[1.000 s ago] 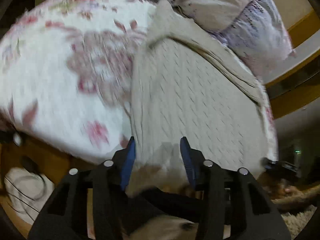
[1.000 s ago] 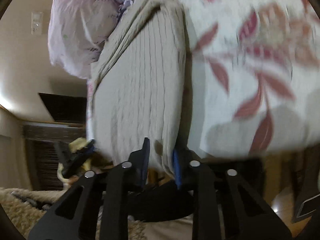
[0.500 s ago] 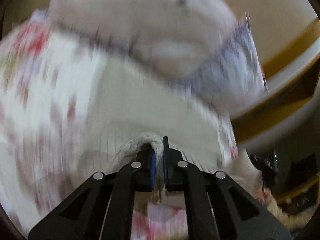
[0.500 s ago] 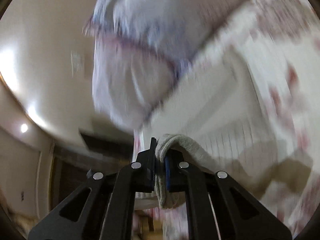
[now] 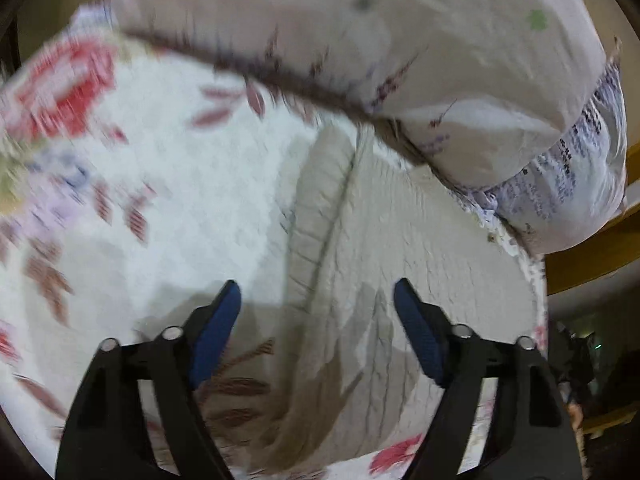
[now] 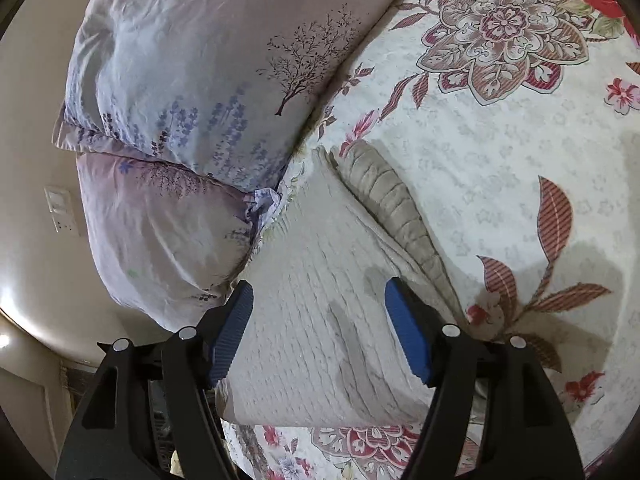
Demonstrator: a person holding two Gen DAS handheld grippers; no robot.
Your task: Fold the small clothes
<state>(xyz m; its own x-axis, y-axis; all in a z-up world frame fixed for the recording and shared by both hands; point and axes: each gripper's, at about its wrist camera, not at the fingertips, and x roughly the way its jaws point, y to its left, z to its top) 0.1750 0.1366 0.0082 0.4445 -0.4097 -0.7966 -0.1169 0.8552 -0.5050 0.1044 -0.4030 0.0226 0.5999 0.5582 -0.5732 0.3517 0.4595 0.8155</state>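
Observation:
A beige knit garment (image 5: 384, 280) lies folded on the floral bedspread (image 5: 180, 184), its ribbed edge pointing toward the pillows. It also shows in the right wrist view (image 6: 320, 320). My left gripper (image 5: 316, 320) is open and empty, hovering over the garment's near left part. My right gripper (image 6: 320, 320) is open and empty, right above the folded garment. The bedspread shows in the right wrist view (image 6: 500, 160) too.
Two pale lilac pillows with tree prints (image 6: 208, 60) (image 6: 168, 232) are stacked just beyond the garment, also in the left wrist view (image 5: 400, 48). The bed's edge (image 6: 280, 440) lies close below the garment. A wall switch (image 6: 60, 208) is at left.
Both grippers closed on the garment's near edge, carried it up toward the pillows, and have now opened and let it go. The garment lies folded over.

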